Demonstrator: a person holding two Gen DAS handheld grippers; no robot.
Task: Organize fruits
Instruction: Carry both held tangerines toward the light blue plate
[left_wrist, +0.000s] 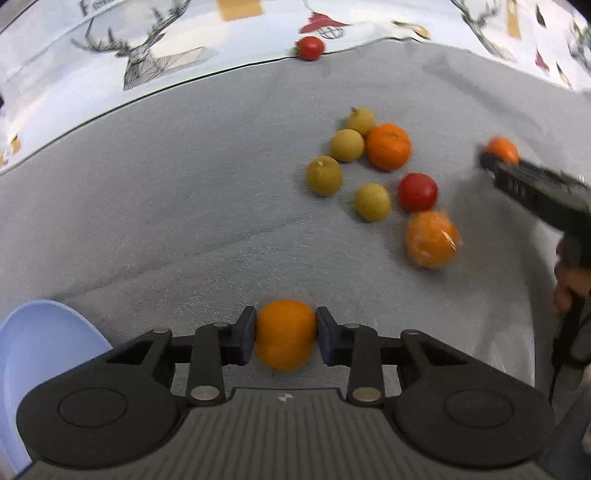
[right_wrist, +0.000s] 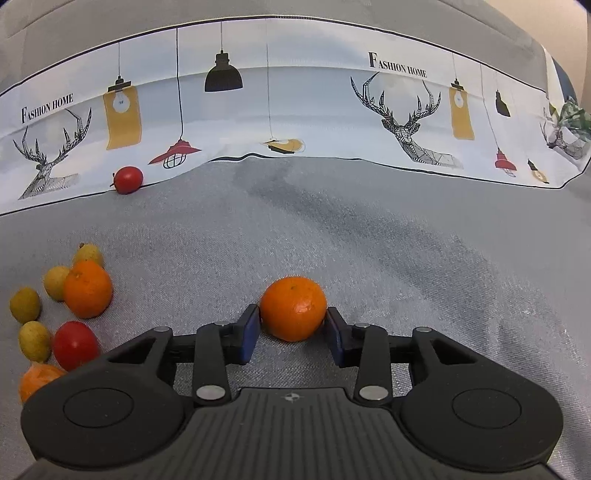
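My left gripper (left_wrist: 285, 335) is shut on an orange (left_wrist: 285, 334) and holds it over the grey cloth. My right gripper (right_wrist: 291, 328) is shut on another orange (right_wrist: 293, 308); in the left wrist view it shows at the right (left_wrist: 491, 157) with its orange (left_wrist: 502, 148). On the cloth lies a cluster: two more oranges (left_wrist: 388, 146) (left_wrist: 431, 239), a red tomato (left_wrist: 417, 192) and several small yellow-green fruits (left_wrist: 324, 175). A second tomato (left_wrist: 310, 48) lies far off at the cloth's edge, also in the right wrist view (right_wrist: 128, 179).
A light blue bowl (left_wrist: 40, 354) sits at the lower left of the left wrist view. A printed white cloth (right_wrist: 295, 110) with deer and lamps borders the grey cloth (right_wrist: 369, 240) at the back. A hand (left_wrist: 570, 284) holds the right gripper.
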